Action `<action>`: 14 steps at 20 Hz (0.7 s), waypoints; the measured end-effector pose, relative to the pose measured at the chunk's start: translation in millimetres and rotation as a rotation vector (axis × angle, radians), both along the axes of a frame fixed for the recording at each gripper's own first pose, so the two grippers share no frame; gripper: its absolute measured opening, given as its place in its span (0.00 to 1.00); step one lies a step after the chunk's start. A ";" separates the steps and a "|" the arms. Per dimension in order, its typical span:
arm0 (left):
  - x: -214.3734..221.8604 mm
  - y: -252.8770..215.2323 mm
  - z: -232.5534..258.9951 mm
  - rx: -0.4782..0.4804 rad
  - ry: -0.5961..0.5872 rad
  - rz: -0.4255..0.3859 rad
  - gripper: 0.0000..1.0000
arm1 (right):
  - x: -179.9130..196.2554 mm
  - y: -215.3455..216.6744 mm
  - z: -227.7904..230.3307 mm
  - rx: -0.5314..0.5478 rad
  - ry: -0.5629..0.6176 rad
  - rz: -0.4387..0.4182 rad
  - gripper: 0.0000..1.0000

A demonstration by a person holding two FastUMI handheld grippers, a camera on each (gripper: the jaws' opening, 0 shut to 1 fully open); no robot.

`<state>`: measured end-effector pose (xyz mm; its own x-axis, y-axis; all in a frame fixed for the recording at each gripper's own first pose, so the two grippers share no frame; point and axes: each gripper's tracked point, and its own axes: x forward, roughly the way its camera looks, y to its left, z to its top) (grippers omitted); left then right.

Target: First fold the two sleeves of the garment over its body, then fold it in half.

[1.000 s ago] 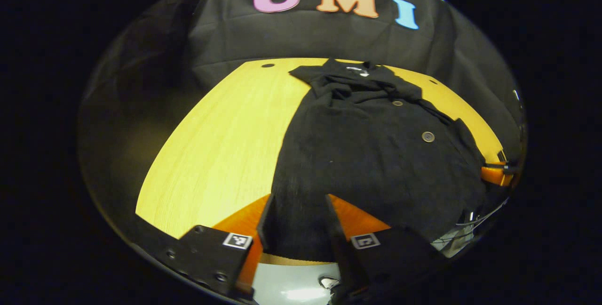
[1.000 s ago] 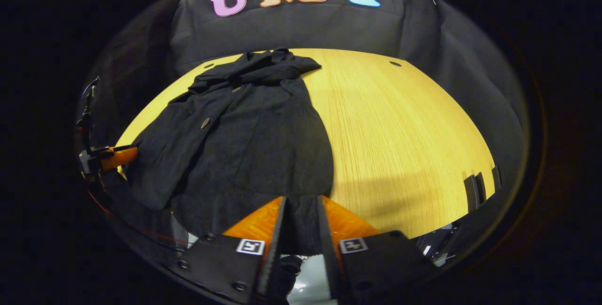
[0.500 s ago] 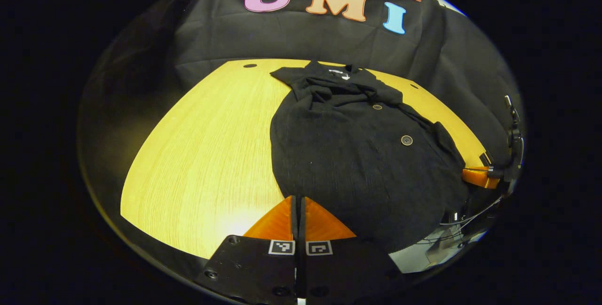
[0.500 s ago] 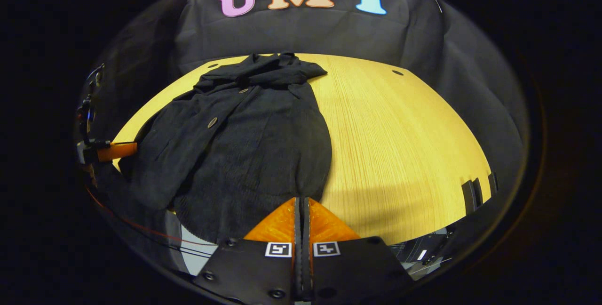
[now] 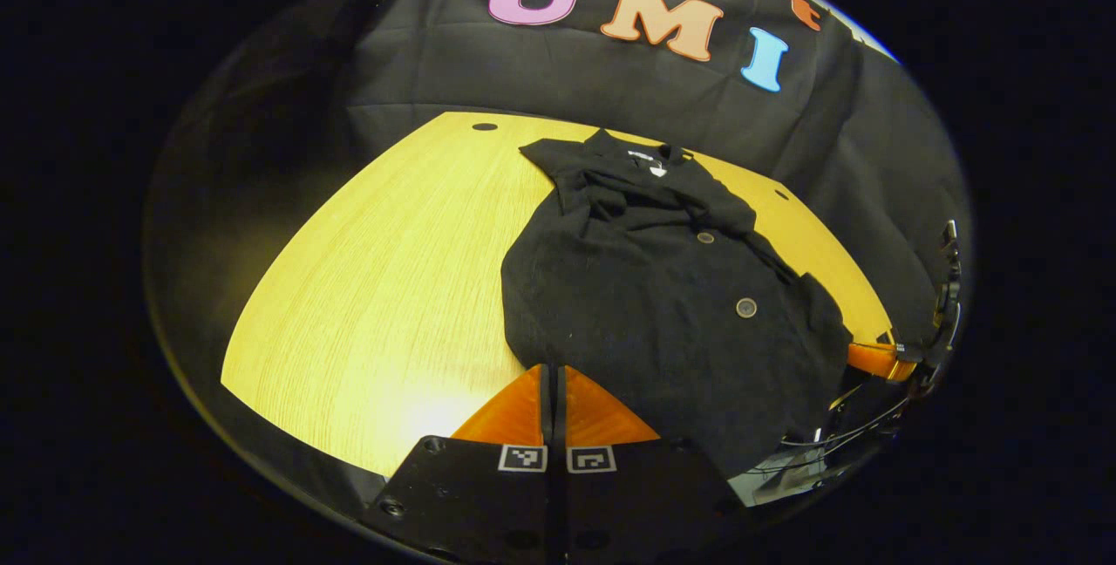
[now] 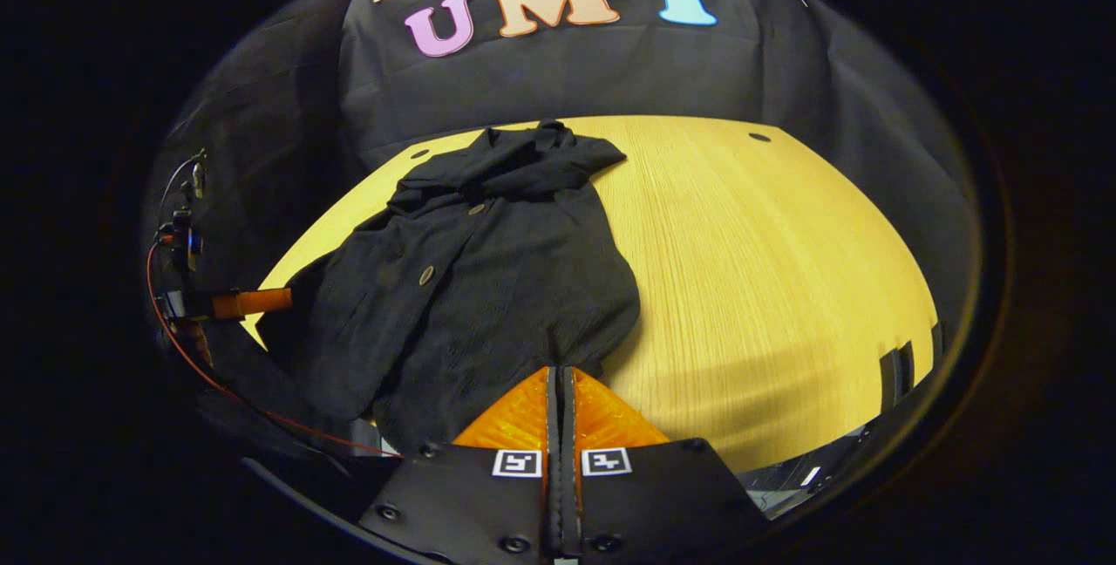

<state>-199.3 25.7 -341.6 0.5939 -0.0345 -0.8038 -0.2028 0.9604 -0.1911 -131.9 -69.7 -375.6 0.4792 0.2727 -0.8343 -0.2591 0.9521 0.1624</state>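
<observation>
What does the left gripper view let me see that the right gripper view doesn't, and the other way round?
Left gripper view: a white neck label inside the collar, and the right gripper at the jacket's far side. Right gripper view: dark slots at the table's right edge, and the left gripper off to the side. Both: the black buttoned jacket lying on the wooden table, with each camera's own gripper shut on its near hem.

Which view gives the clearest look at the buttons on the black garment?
The left gripper view: two round buttons sit on the garment facing the camera, along with the collar label. The right gripper view shows the same buttons smaller and more edge-on, among folds.
</observation>
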 end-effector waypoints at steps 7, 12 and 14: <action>61.6 12.1 46.4 0.026 -0.126 -0.012 0.00 | 60.4 25.0 44.1 0.064 -0.115 0.004 0.03; 105.5 25.2 62.6 0.037 -0.185 -0.016 0.00 | 103.1 29.2 65.8 0.062 -0.174 -0.014 0.02; 119.5 31.0 66.2 0.042 -0.196 -0.022 0.00 | 119.6 31.3 74.3 0.065 -0.198 -0.023 0.02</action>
<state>-79.8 56.7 -275.4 0.7385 -0.0178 -0.6740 -0.1445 0.9722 -0.1840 -12.3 -38.4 -301.2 0.6388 0.3103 -0.7040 -0.2706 0.9472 0.1720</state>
